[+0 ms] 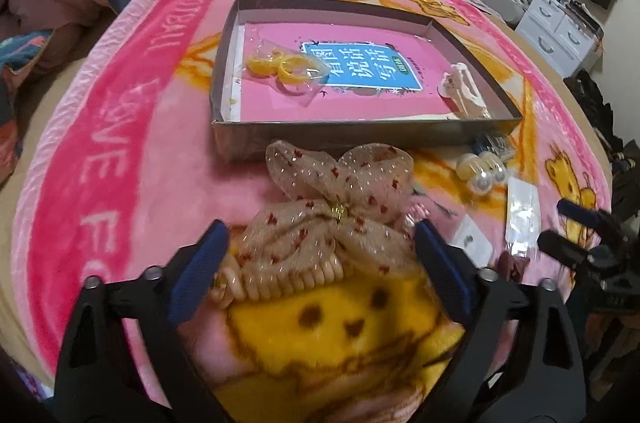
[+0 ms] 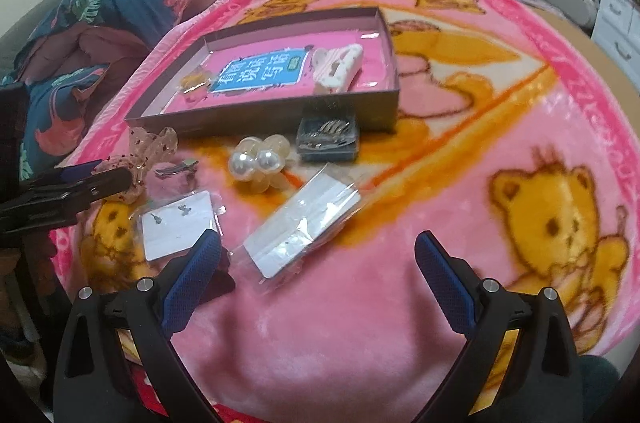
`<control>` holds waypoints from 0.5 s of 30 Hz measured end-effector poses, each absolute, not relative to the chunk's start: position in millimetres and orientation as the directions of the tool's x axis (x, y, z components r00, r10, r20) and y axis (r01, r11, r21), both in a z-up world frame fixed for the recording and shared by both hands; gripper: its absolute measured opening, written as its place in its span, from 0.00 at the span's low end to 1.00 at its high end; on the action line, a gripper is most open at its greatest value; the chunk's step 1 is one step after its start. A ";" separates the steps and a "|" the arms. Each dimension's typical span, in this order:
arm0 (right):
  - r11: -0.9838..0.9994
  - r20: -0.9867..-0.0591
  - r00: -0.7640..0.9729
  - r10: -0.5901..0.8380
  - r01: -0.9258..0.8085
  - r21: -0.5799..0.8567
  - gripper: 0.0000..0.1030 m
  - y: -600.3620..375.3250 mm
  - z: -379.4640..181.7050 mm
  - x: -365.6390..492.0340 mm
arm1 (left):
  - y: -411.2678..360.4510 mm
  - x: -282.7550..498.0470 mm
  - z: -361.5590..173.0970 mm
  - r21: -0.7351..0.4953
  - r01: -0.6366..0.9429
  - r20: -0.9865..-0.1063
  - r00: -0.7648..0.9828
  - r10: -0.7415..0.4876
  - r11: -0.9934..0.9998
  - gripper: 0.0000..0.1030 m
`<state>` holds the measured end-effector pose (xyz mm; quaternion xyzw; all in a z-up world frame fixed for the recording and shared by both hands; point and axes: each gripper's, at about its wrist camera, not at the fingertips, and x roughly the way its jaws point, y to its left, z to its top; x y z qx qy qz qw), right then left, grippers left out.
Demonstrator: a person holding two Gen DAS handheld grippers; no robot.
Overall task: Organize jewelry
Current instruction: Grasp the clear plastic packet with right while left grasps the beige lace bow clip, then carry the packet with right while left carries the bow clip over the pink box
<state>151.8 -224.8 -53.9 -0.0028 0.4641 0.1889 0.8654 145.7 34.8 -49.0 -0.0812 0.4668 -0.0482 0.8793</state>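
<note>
On a pink bear blanket point(image 2: 400, 323) in a bedroom, both tools gape wide, gripping nothing.

A: Bow hair clip point(image 1: 340, 211) at lower centre of left wrist view, comb part blurred, whether pads touch it unclear.
B: Small dark box point(image 2: 328, 137) mid frame in right view, contents smeared. Earring card point(image 2: 178, 223) studs too tiny.

A: Soft, even indoor light, hardly any shadows; glare on the plastic packet point(image 2: 303, 227).
B: Both views bulge, corners black. Blanket point(image 1: 120, 151) smears toward six o'clock; colours oversaturated.
</note>
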 end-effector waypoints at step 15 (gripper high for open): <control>0.926 -0.778 0.508 0.369 -0.275 0.259 0.30 -231.1 -58.1 165.5 | 42.2 152.0 -45.0 -0.252 0.010 -0.788 0.578 -0.211 0.968 0.07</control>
